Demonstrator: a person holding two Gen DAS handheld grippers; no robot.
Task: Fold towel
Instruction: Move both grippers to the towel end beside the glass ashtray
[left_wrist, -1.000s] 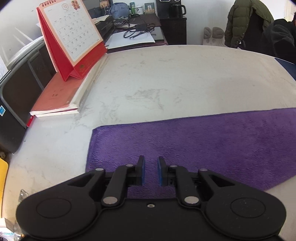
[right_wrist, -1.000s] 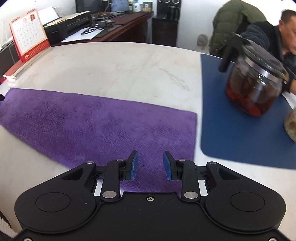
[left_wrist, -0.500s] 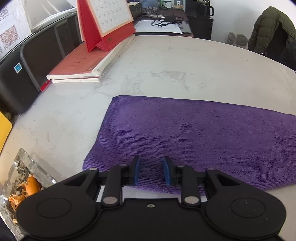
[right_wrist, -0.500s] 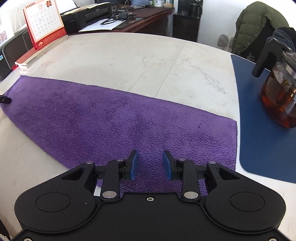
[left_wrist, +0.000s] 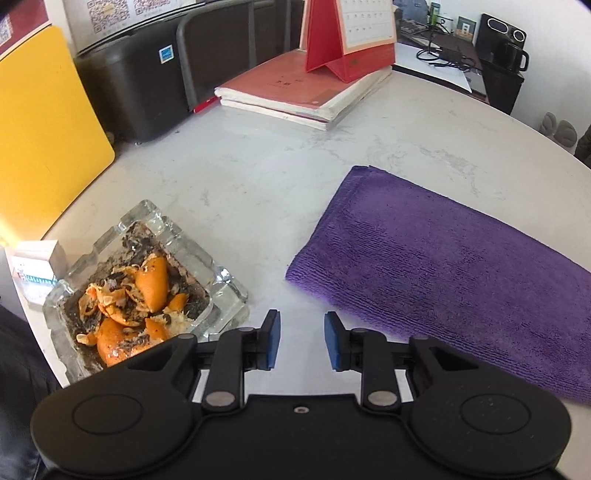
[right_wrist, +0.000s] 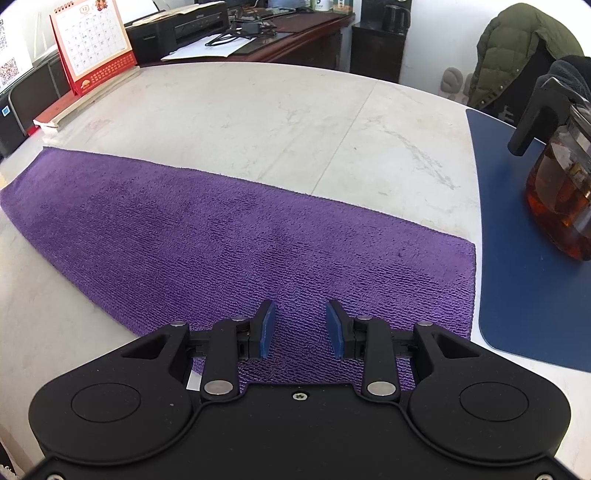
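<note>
A purple towel (left_wrist: 461, 266) lies flat in a long strip on the white marble table (left_wrist: 258, 177). My left gripper (left_wrist: 301, 321) is open over bare tabletop, just left of the towel's near left corner, with nothing between its fingers. In the right wrist view the same towel (right_wrist: 240, 236) stretches from far left to its right end beside a blue mat. My right gripper (right_wrist: 301, 314) hovers open over the towel's near edge close to that right end; its blue pads stand apart and grip no cloth.
A glass ashtray (left_wrist: 144, 288) full of orange peel sits close to the left gripper's left side, with a small box (left_wrist: 35, 266) behind it. Books (left_wrist: 303, 92) and a red desk calendar (left_wrist: 347, 37) stand farther back. A glass teapot (right_wrist: 561, 199) rests on the blue mat (right_wrist: 524, 277).
My left gripper has swung left off the towel to bare table beside the ashtray, and its jaws have widened a little. The right gripper has edged along the towel's near edge.
</note>
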